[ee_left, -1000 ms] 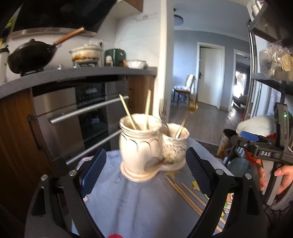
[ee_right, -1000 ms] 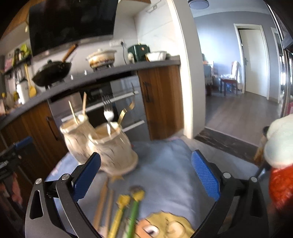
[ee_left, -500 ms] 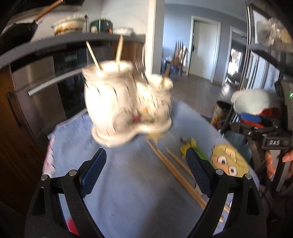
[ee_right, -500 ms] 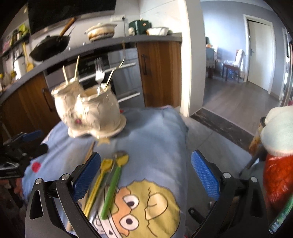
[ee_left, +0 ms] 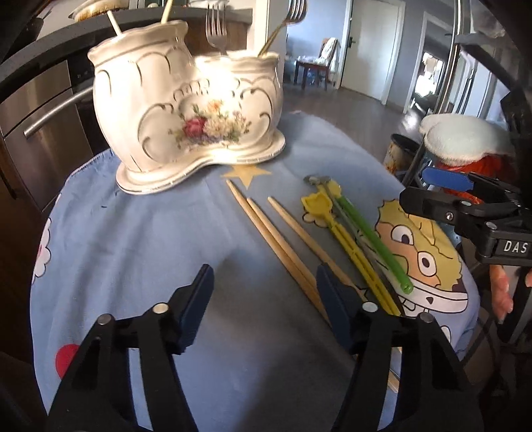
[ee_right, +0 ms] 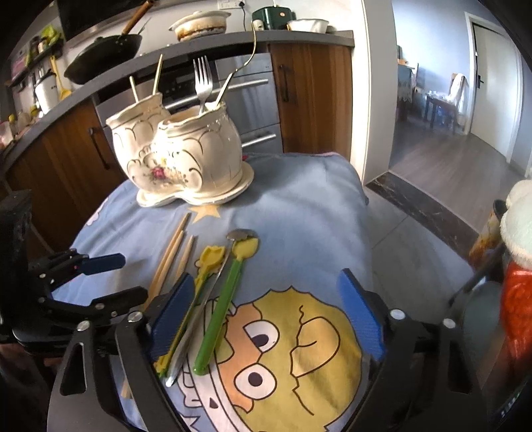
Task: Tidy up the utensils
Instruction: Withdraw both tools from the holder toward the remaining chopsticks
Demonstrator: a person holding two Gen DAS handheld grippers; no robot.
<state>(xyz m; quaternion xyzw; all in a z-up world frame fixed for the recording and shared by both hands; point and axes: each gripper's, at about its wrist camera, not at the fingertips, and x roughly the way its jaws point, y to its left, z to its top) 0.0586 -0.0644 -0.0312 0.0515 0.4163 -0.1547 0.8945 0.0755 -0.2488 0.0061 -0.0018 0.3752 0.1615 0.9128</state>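
- The left hand-held gripper is held low over the blue cloth, its jaws parted and nothing between them; its right finger is seen just over the near ends of the chopsticks.
- The right hand-held gripper is spread wide and grasps nothing; the handles of the loose utensils are seen just inside its left finger.
- A white flowered double holder is stood at the far side of the cloth-covered surface. Two chopsticks are seen in its taller pot, a silver fork and a gold-coloured handle in the lower pot.
- Three wooden chopsticks are laid side by side on the cloth, near the holder's base.
- Beside them a yellow utensil, a metal spoon and a green-handled utensil are laid close together, partly on the cartoon print.
- In the background a wok and a pot are seen on the kitchen counter.
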